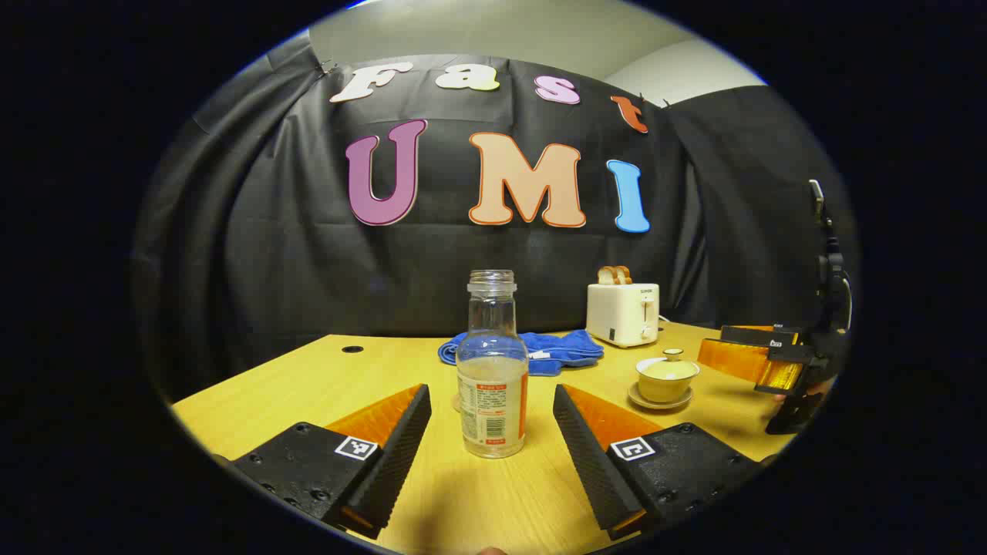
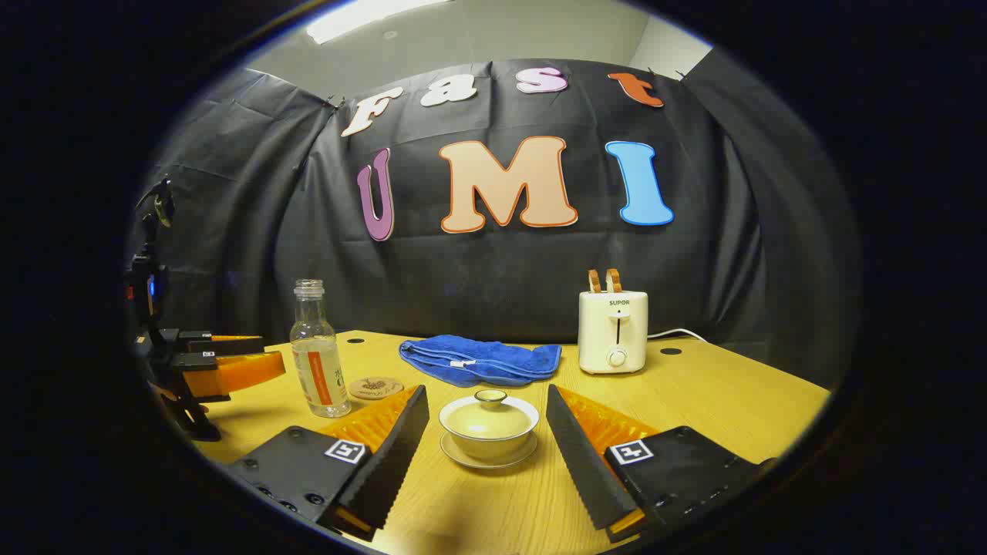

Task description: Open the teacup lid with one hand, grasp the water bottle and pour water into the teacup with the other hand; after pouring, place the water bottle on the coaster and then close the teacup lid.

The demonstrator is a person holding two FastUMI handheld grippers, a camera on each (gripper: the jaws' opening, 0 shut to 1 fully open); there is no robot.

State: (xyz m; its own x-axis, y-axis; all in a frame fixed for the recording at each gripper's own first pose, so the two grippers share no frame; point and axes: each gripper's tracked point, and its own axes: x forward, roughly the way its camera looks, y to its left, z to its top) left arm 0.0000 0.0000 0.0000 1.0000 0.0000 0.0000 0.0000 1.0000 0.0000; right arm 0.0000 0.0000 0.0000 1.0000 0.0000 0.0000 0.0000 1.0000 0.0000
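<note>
Both grippers spread wide: left gripper faces water bottle, right gripper faces lidded teacup. Risk: uncapped bottle tips if nudged off-centre.

Your right gripper hangs with its jaws spread wide, the lidded teacup on its saucer between them, untouched. To your left the water bottle stands uncapped beside the coaster, with the left gripper near it.
</note>
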